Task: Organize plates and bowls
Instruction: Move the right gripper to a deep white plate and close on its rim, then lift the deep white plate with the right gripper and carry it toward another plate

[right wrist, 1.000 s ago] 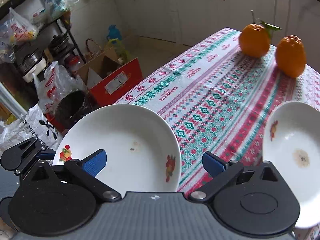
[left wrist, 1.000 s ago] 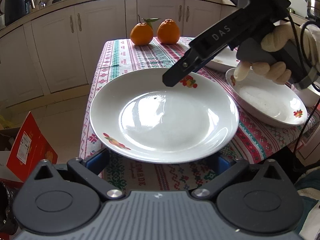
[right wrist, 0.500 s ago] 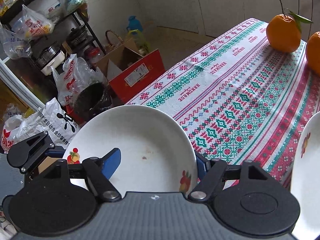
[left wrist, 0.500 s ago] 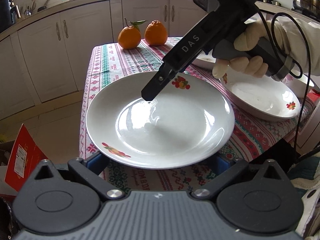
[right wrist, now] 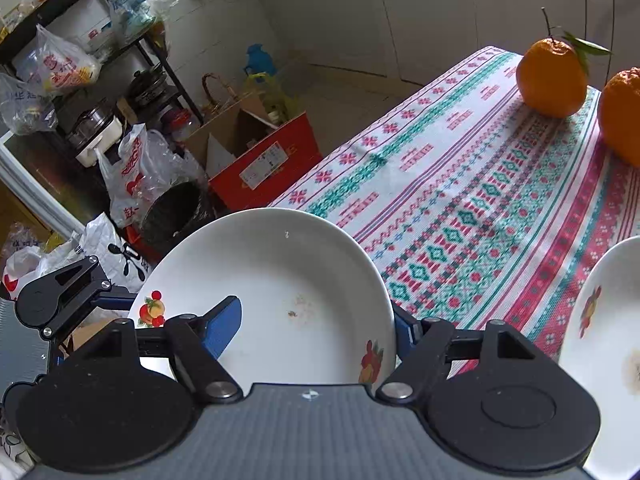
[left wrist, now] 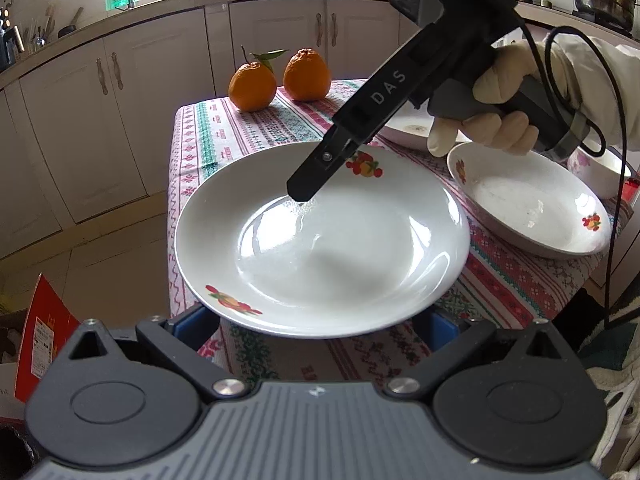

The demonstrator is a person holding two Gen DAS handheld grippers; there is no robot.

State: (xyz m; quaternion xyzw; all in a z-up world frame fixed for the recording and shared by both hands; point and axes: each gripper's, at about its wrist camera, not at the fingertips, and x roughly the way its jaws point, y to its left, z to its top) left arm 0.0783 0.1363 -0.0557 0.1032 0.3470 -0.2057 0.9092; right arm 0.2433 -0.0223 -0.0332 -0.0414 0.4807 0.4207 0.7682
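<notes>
Left wrist view
Step in hand: I judge this to be a hand-over or steadying of one plate before stacking; both my tongs are at the same white fruit-print plate (left wrist: 320, 240).
Plate position: it juts past the near edge of the tabletop (left wrist: 248, 136), its rim above my left tongs (left wrist: 320, 322).
Left tongs: spread wide, one blue pad at each side under the near rim; whether they bear on the plate I cannot tell.
Right tongs: seen from outside, their tip (left wrist: 304, 192) reaches over the far rim into the plate's well.
Other dishes: a second fruit-print plate (left wrist: 528, 208) lies just to the right, a further plate (left wrist: 408, 130) behind my gloved right hand (left wrist: 488, 120).

Right wrist view
Right tongs: my right tongs (right wrist: 316, 332) straddle the plate's rim (right wrist: 280, 280), one blue pad inside the well, the other outside the rim; the gap is moderate and not visibly clamped.
Neighbouring plate: its edge (right wrist: 600, 340) shows at right.
Next move: I judge it calls for closing on the rim, then carrying the plate over onto its neighbour, kept level.
</notes>
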